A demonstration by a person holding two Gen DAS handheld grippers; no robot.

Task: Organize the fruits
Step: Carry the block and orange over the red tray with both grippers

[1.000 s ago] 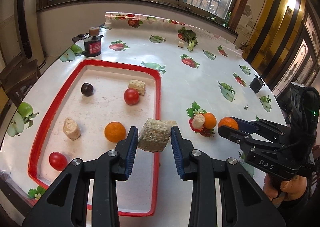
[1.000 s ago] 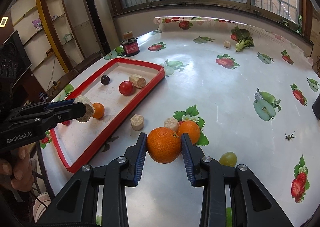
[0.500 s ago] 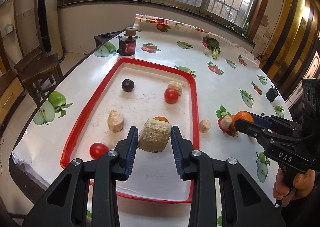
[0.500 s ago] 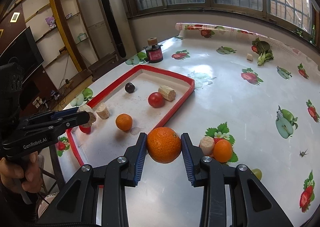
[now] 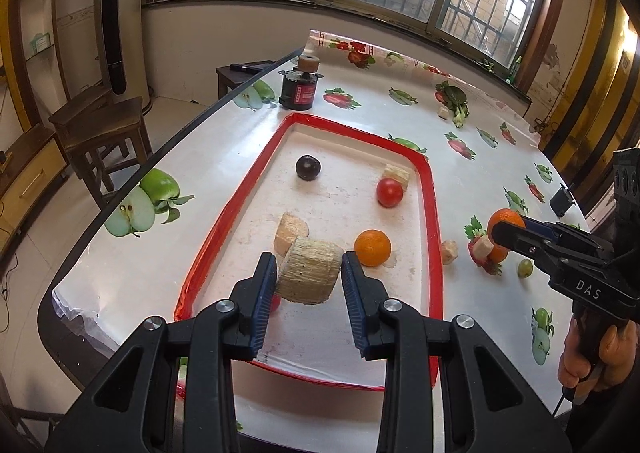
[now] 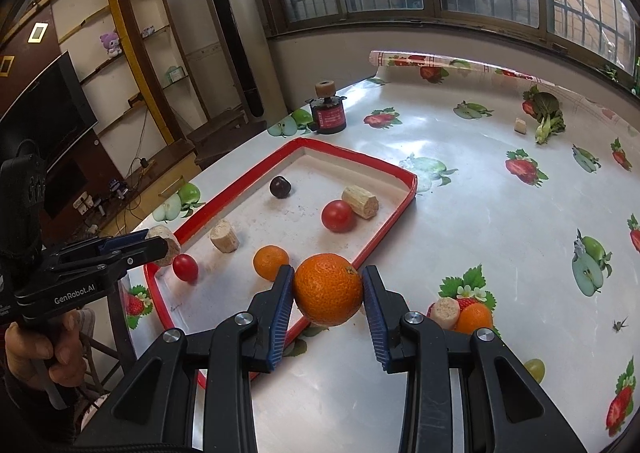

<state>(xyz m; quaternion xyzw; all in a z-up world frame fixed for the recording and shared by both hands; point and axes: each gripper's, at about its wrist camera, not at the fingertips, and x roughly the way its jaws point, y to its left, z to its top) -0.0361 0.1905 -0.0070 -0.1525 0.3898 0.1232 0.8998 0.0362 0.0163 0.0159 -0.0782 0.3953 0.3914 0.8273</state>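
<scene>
**Both grippers loaded above tray**

Left gripper (image 5: 309, 280) is gripping a tan cylinder (image 5: 310, 275) over the red tray (image 5: 434, 213). Right gripper (image 6: 327, 291) is clamping an orange (image 6: 328, 289) above the tray's near edge.

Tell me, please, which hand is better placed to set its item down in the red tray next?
Left, probably: the left gripper holds its beige chunk already above the red tray, while the right gripper's orange hangs at the tray's near rim.

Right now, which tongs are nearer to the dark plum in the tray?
Left. The left tongs hang over the tray's near end, short of the plum; the right tongs hover by its outer rim, farther off.
</scene>
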